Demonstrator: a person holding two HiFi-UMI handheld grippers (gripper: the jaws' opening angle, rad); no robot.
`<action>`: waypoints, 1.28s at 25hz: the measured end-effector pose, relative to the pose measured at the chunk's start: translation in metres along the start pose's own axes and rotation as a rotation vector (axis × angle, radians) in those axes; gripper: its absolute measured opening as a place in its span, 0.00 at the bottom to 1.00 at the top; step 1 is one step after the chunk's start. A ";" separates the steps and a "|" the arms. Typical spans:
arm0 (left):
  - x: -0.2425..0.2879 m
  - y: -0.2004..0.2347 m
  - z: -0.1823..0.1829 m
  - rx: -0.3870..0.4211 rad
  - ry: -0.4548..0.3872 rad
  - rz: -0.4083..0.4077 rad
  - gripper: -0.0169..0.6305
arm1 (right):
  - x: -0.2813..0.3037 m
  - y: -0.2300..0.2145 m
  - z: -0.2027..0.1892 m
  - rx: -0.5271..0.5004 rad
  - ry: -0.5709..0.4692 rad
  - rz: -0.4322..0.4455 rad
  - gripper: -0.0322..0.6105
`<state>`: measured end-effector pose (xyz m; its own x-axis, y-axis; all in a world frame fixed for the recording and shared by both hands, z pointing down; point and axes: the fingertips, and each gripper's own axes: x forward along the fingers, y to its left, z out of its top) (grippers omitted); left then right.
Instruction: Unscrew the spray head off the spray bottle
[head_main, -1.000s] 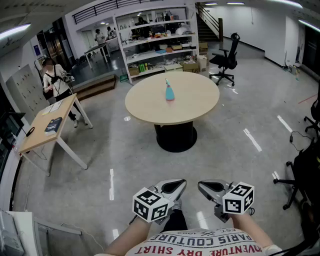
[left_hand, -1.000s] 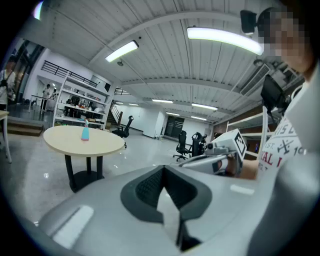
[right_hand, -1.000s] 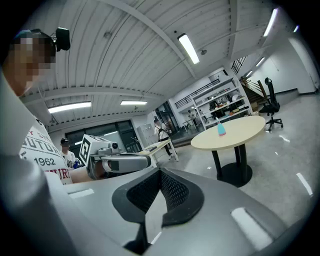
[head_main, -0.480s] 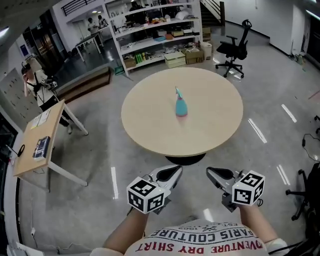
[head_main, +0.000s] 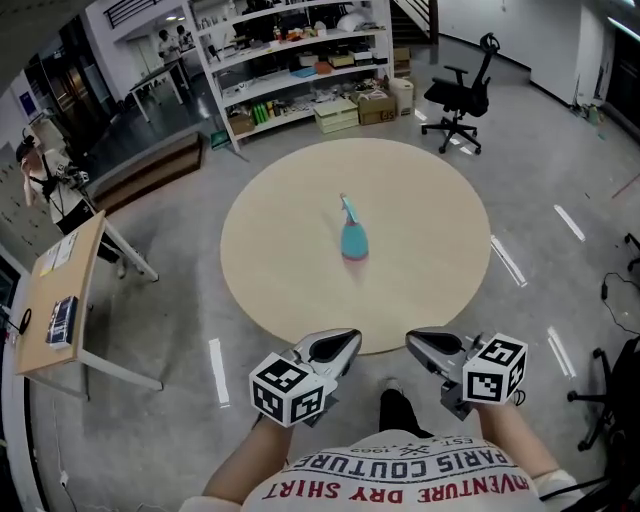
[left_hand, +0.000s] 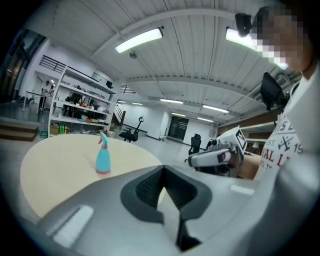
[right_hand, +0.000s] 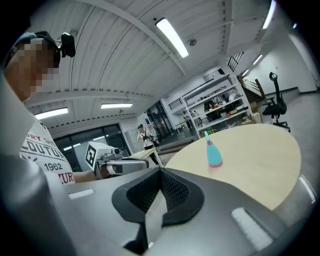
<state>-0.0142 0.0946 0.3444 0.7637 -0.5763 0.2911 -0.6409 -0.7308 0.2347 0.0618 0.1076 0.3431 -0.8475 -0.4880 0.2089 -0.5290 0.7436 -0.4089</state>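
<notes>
At the near edge of a round, pale wooden table (head_main: 280, 270), a person in a white shirt (head_main: 400, 480) with red lettering held two hand-operated grippers side by side, both pointed toward the tabletop. The left gripper (head_main: 348, 342) had its jaws pressed together with nothing between them, its black pads meeting in a closed V. The right gripper (head_main: 416, 343) was likewise closed and empty. Each tool carried a cube (head_main: 288, 388) printed with black-and-white square markers just ahead of the hand that held it.

The spray bottle (head_main: 353, 241), a turquoise flask with a pink band at its base and a pink collar, stood upright by itself near the middle of the table, well apart from both grippers. Its spray head (head_main: 346, 206) was on the bottle, untouched by either tool.

Beyond the table, open white shelving (head_main: 290, 70) stacked with boxes and supplies ran along the far side of the room, and a black office chair (head_main: 458, 95) stood on the grey polished floor (head_main: 560, 180) to the right of it. A wooden desk (head_main: 60, 300) on white legs sat at the left, with another person (head_main: 45, 185) standing behind it near a dark doorway.
</notes>
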 end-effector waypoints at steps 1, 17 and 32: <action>0.013 0.016 0.001 -0.010 0.004 0.009 0.03 | 0.011 -0.016 0.002 0.017 0.011 0.017 0.05; 0.144 0.200 0.066 0.012 0.057 0.135 0.03 | 0.142 -0.197 0.114 -0.056 0.067 0.060 0.05; 0.246 0.280 -0.023 0.140 0.080 0.119 0.66 | 0.173 -0.248 0.058 0.081 0.113 -0.073 0.05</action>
<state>-0.0080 -0.2437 0.5026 0.6713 -0.6347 0.3827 -0.7048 -0.7065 0.0646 0.0490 -0.1877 0.4287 -0.8086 -0.4817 0.3378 -0.5884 0.6662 -0.4582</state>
